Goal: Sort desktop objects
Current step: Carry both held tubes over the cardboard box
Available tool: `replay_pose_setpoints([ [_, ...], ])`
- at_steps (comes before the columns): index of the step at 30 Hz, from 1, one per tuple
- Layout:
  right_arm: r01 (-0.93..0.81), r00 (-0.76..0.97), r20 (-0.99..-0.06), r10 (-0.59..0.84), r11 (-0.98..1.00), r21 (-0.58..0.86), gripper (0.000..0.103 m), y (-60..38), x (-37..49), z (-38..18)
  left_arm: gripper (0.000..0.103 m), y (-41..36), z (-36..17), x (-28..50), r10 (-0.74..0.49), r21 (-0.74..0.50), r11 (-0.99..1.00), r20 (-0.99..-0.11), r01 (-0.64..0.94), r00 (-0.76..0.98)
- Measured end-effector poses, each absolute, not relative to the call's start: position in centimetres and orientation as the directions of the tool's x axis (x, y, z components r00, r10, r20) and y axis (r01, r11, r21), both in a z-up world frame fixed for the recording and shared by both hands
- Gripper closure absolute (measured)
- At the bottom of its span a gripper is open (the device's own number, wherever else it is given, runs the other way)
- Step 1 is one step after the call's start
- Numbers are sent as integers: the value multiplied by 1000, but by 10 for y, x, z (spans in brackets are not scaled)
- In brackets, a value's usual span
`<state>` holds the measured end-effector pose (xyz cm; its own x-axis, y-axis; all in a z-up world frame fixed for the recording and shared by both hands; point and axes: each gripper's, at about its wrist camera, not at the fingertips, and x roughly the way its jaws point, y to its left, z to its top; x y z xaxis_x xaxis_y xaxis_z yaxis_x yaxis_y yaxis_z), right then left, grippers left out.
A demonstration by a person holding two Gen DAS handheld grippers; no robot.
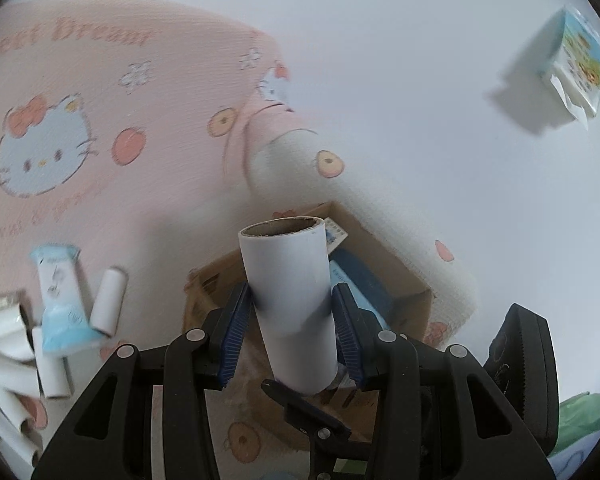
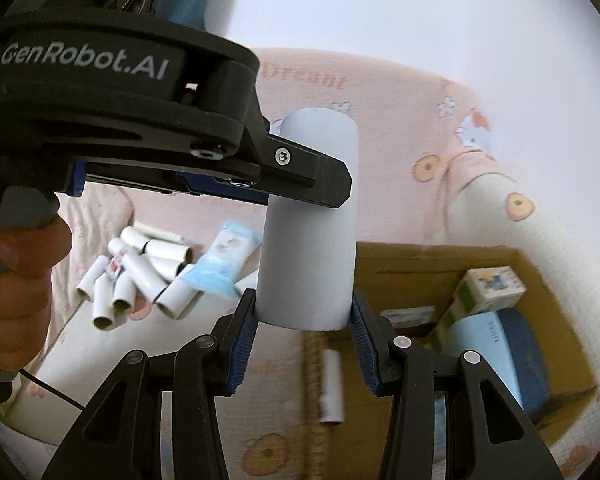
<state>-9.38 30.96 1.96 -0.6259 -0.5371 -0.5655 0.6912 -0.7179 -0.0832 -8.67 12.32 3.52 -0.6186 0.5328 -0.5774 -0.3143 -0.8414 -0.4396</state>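
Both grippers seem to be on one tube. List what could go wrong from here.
1. The left gripper and right gripper both clamp the white cardboard tube; pulling apart may crush it.
2. Early release could drop it beside the brown cardboard box, by the loose white tube.

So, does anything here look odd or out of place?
Yes. One white tube is clamped by the left gripper and the right gripper at once, which is unusual for sorting. The pink mat also has a corner folded over, its white underside showing.
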Motion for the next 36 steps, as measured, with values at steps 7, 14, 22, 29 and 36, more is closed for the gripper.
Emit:
replay_pose_setpoints([
  [7,663,-633,-577,-516,-747,-59,60,333,-116,25,57,152,37,-113,559,-440,-828,-602,-346,-570],
  [14,649,-554,-641,-531,-758,67,60,358,-144,13,57,175,20,-144,577,-473,-817,-664,-331,-476],
  [22,648,-481,-695,-534,-751,129,58,370,-165,1,57,197,-1,-162,590,-507,-807,-706,-303,-393],
  [29,612,-404,-728,-555,-755,236,57,377,-177,-9,57,208,-15,-168,562,-490,-827,-744,-275,-361],
  [36,565,-374,-736,-564,-768,301,59,389,-186,-15,57,217,-28,-169,563,-499,-825,-764,-265,-315],
])
